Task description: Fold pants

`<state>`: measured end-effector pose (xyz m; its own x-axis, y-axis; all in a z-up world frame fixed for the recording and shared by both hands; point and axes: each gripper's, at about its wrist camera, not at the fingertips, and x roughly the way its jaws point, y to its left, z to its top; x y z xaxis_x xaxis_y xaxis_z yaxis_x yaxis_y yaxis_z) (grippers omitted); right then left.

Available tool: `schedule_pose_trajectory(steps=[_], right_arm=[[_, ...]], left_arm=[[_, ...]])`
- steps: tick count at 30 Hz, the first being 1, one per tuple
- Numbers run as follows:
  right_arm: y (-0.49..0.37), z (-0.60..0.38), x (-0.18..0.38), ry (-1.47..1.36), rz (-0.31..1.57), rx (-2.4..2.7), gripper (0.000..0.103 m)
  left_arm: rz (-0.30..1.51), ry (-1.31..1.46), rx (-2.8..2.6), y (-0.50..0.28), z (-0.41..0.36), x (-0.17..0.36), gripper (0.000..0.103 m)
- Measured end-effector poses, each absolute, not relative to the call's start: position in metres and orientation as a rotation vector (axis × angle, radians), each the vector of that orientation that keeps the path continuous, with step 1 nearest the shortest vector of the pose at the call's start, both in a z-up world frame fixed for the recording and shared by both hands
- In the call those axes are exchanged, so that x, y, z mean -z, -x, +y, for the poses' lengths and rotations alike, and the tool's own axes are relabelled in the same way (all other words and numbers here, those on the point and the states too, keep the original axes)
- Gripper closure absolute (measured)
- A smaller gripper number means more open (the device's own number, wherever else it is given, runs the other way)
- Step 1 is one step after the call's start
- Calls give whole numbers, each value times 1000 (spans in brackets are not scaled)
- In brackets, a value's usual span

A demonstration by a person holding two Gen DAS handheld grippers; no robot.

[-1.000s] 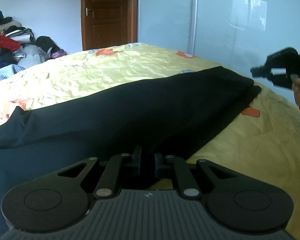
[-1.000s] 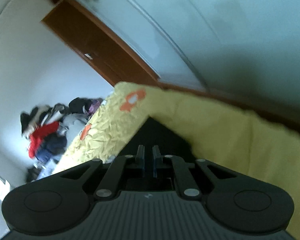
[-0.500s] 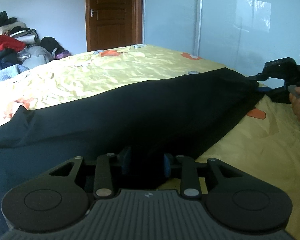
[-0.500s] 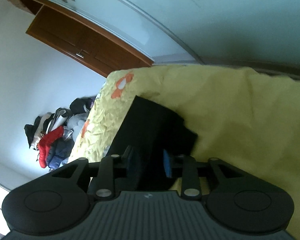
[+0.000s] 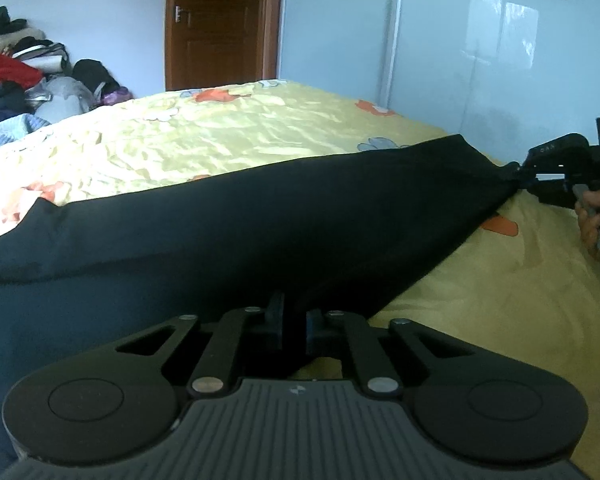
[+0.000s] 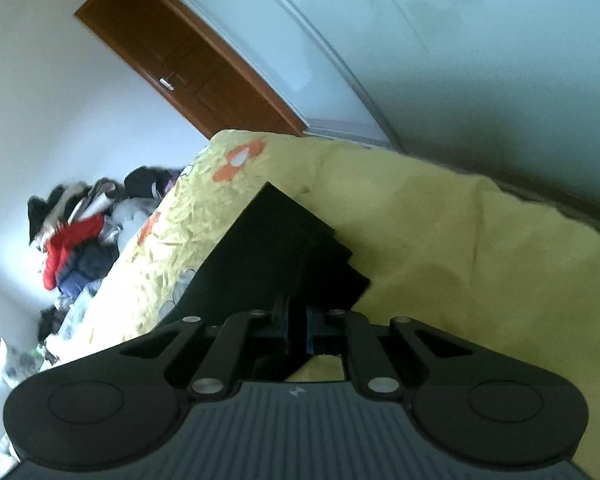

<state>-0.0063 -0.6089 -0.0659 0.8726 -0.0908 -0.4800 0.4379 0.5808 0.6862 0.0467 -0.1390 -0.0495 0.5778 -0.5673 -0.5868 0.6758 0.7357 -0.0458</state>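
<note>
Both grippers, left (image 5: 294,322) at lower centre and right (image 6: 297,326), having just closed, are clamping the pants (image 5: 260,232), needing even tension while lifting together.

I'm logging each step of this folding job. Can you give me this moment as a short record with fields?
garment: black pants, stretched across the bed
surface: yellow floral bedsheet
left gripper: jaws just closed, shut on the pants' near edge
right gripper: jaws just closed, shut on the pants' far end
background: clothes pile, brown door
</note>
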Motion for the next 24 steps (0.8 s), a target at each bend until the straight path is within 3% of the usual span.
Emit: schedule_pose_trajectory(steps=[2, 6, 8, 9, 10, 12, 18, 19, 22, 24], right_arm=[[11, -611, 61, -939, 394, 363, 87], [26, -591, 33, -767, 252, 632, 73], [9, -569, 18, -595, 268, 553, 61], [-7, -557, 13, -515, 324, 467, 34], [-28, -542, 10, -431, 401, 359, 14], [-57, -516, 11, -323, 481, 230, 13], [-111, -485, 39, -117, 663, 215, 11], [-111, -486, 42, -95, 650, 227, 5], [-88, -495, 30, -124, 582, 353, 5], [-59, -513, 15, -186, 471, 406, 4]], left_arm=[[635, -168, 732, -47, -136, 46, 78], [614, -168, 714, -37, -125, 33, 60], [581, -160, 696, -33, -120, 25, 52], [560, -152, 681, -31, -117, 21, 45], [533, -144, 656, -30, -114, 17, 42], [493, -135, 605, -30, -109, 13, 35], [525, -126, 514, -38, -91, 17, 32], [557, -135, 503, -42, -89, 22, 31], [659, -144, 479, -51, -86, 37, 32], [629, -96, 479, -47, -80, 38, 31]])
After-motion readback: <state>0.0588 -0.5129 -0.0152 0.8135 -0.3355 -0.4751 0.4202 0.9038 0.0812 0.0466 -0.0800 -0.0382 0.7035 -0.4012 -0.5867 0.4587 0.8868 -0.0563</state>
